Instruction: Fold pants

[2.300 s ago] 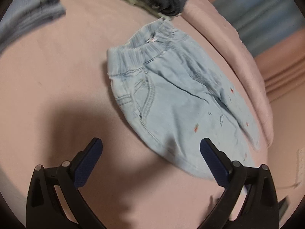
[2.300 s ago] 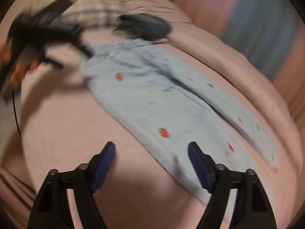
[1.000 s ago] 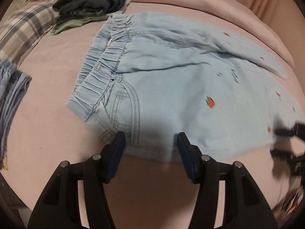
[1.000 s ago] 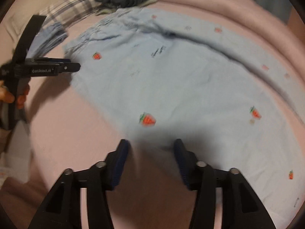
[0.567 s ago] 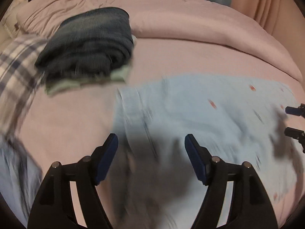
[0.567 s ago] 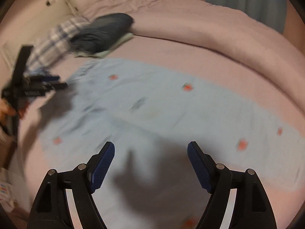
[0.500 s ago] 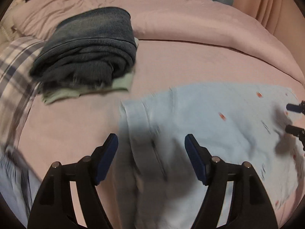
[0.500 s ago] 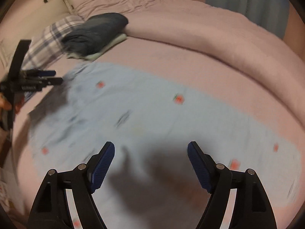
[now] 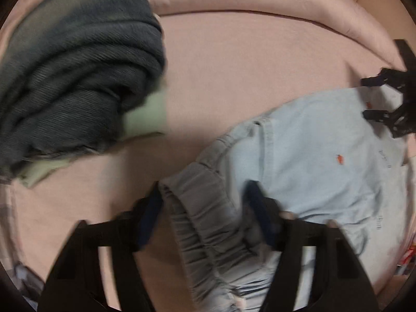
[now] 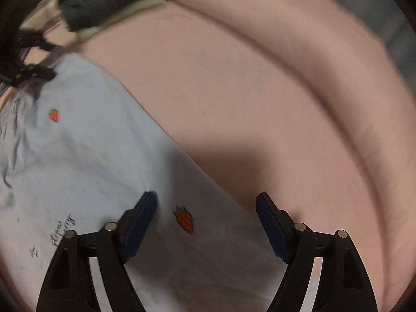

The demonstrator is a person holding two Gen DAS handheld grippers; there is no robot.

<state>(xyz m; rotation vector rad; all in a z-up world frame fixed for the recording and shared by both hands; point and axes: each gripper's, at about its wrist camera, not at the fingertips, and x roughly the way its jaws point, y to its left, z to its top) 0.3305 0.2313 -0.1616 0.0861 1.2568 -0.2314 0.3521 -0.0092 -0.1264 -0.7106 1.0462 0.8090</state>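
Note:
Light blue pants with small strawberry prints lie on the pink bed sheet, folded lengthwise. My left gripper is open, its jaws either side of the gathered elastic waistband. My right gripper is open over the far edge of a pant leg, a strawberry print between its fingers. Each gripper shows in the other's view, the right one and the left one.
A stack of folded dark jeans on a pale green garment lies at the left, also in the right wrist view. A rolled pink duvet runs along the far side of the bed.
Both grippers have dropped closer to the pants. The left one now straddles the waistband; the right one sits over the leg's far edge.

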